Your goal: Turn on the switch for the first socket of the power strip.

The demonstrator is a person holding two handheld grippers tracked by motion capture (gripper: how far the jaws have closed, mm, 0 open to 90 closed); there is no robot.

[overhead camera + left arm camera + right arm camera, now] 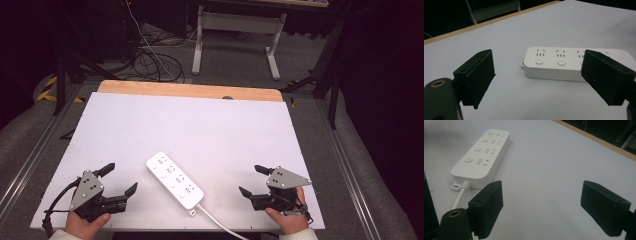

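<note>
Power strip between both grippers' parted fingers

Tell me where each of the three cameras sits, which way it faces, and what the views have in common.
High view: above the person's side, looking forward and down on the white-covered wooden table; both hands show, with the left hand-held gripper and right hand-held gripper.
Left gripper view: rides the left hand-held gripper, looking between its open black jaws across the table.
Right gripper view: rides the right hand-held gripper, jaws open, facing the strip's cord end.
Shared: all three show the white four-socket plastic power strip.
</note>
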